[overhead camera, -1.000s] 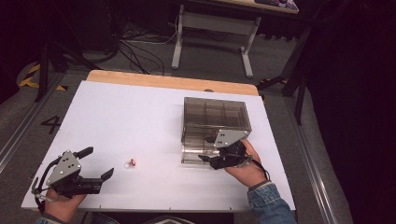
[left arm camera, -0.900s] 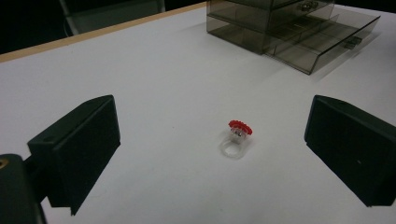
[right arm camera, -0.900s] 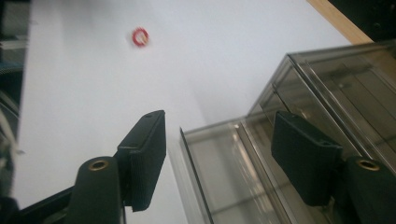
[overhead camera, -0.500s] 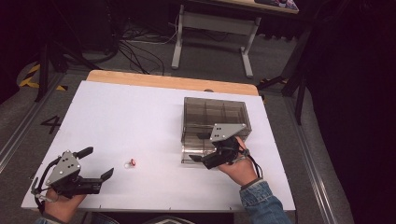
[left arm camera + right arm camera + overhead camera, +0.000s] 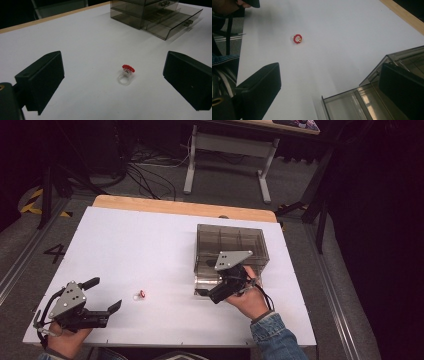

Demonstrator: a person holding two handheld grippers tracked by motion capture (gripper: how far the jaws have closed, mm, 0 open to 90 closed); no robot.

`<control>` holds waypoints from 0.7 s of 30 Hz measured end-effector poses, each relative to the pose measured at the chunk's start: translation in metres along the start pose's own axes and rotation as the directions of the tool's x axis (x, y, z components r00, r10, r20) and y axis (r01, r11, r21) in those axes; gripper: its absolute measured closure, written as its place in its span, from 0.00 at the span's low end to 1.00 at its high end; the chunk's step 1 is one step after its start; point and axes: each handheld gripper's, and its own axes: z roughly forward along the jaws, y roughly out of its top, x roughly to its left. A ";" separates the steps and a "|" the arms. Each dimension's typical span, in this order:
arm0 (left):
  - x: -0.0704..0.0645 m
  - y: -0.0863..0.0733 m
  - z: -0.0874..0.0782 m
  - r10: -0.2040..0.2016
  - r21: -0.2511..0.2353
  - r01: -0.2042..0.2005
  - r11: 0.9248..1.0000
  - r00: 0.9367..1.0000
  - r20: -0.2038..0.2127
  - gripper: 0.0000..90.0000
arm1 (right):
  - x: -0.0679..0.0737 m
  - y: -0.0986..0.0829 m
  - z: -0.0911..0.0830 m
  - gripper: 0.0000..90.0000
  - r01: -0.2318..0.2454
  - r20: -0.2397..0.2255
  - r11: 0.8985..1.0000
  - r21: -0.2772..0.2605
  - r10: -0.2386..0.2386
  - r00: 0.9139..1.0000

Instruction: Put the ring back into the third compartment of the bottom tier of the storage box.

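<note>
A small clear ring with a red flower top (image 5: 140, 294) lies on the white table (image 5: 150, 240). It sits between and just beyond the wide-apart jaws of my left gripper (image 5: 113, 67), where the ring (image 5: 127, 73) rests untouched. In the high view the left gripper (image 5: 102, 295) is at the front left, open and empty. A smoky clear drawer box (image 5: 231, 245) stands at the right with its bottom drawer (image 5: 204, 283) pulled out. My right gripper (image 5: 212, 293) hovers open at that drawer's front. Its own view shows the open drawer (image 5: 352, 105) and the ring (image 5: 297, 39) farther off.
A wooden strip (image 5: 180, 208) edges the table's far side. Beyond it stand a metal table frame (image 5: 225, 155) and cables on the floor. A denim sleeve (image 5: 272, 335) comes in at the front right. Bare white tabletop lies between the ring and the box.
My right gripper has shifted a little to the left along the front of the drawer box. The left gripper and the ring have stayed put.
</note>
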 end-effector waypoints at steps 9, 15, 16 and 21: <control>0.000 0.000 0.000 -0.005 0.001 0.005 1.000 1.000 0.001 0.05 | 0.003 0.009 0.015 0.01 -0.017 -0.001 1.000 0.009 0.017 1.000; 0.000 0.000 -0.001 -0.006 -0.001 0.006 1.000 1.000 0.001 0.05 | 0.006 0.015 0.028 0.02 -0.046 0.022 0.999 0.025 0.046 0.999; 0.001 0.000 -0.001 -0.003 -0.003 0.003 1.000 1.000 -0.001 0.05 | 0.006 0.016 0.030 0.02 -0.059 0.015 0.998 0.021 0.059 0.998; 0.001 0.000 -0.001 0.000 -0.005 0.000 1.000 1.000 -0.003 0.05 | 0.012 0.020 0.041 0.03 -0.062 0.027 0.998 0.027 0.061 0.998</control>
